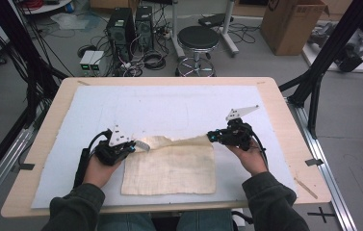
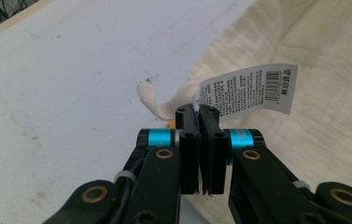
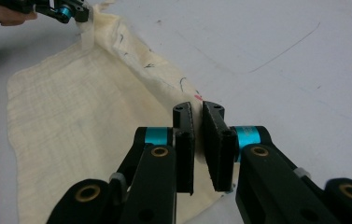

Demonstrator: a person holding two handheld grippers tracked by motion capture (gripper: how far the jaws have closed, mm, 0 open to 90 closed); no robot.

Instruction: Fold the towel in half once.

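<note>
That thin cream woven cloth bag (image 1: 169, 168) on the white-covered worktop (image 1: 169, 103) looks floppy and light, so both tools (left tool (image 1: 132, 147), right tool (image 1: 213, 136)) are clamped on its far corners, probably the safest hold.

The far half of the white mat (image 1: 169, 103) lies bare — a gripper could pass freely there, from the left edge to the right. The near middle is taken by the cream cloth (image 1: 169, 168), its far edge lifted off the mat between the left gripper (image 1: 132, 148) and the right gripper (image 1: 211, 136), forming a low ridge across the way. A paper tag (image 2: 250, 87) and a woven loop (image 2: 157, 103) stick out just beyond the left gripper's jaws. Bare strips of mat flank the cloth outside each hand.
</note>
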